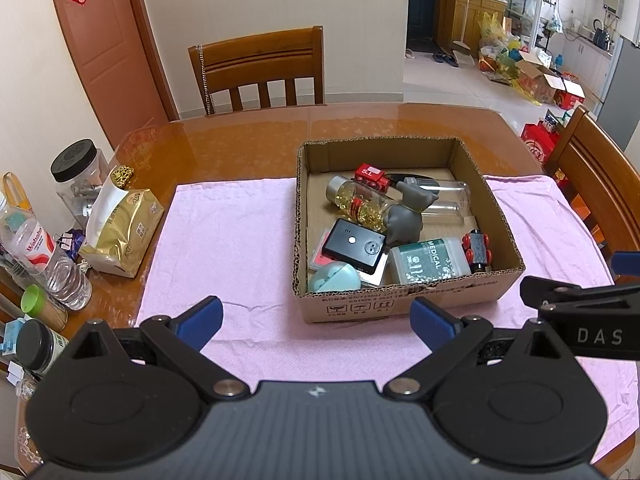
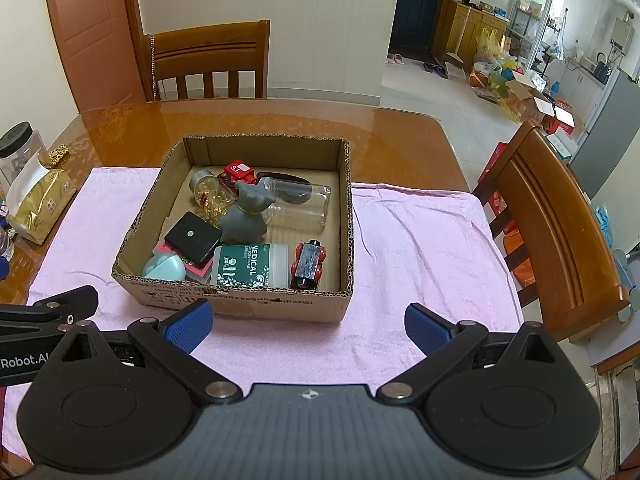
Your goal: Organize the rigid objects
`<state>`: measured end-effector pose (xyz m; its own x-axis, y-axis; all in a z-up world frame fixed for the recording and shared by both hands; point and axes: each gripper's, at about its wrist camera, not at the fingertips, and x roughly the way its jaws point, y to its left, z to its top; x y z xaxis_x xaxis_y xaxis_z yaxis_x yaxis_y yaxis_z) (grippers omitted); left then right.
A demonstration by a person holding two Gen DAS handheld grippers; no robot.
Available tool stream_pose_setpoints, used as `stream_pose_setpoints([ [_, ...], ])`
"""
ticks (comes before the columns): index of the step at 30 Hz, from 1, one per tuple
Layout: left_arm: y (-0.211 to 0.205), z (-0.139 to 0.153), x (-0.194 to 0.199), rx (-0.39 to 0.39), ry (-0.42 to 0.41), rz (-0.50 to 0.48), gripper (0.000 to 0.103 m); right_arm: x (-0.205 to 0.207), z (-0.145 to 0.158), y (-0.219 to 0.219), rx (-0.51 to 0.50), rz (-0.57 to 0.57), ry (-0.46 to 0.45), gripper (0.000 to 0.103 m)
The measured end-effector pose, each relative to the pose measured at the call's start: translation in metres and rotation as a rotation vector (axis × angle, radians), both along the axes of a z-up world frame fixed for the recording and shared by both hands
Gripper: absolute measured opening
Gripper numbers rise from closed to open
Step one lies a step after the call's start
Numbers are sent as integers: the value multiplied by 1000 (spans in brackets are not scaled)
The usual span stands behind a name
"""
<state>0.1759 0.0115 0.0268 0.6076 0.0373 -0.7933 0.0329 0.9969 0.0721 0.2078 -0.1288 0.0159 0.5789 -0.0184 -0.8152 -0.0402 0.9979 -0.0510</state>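
Cardboard box (image 1: 404,300) holding grey figurine (image 1: 408,216), black device (image 1: 354,250), green swab case (image 1: 430,260) and toy trains, on pink cloth (image 1: 224,240) over desk (image 1: 240,136); left claw (image 1: 318,322) and right claw (image 2: 306,322) near its front wall, both wide open, empty.

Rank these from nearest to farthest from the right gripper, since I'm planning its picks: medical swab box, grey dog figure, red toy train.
In the right wrist view:
1. Medical swab box, front of the carton.
2. Grey dog figure, middle.
3. Red toy train, back.
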Motion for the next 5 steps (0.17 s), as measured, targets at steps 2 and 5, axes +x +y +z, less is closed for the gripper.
stream_pose_setpoints([
  [2,0,0,0,0,0,0,99,0,0,0,0,0,0,103],
  [5,0,0,0,1,1,1,99,0,0,0,0,-1,0,103],
])
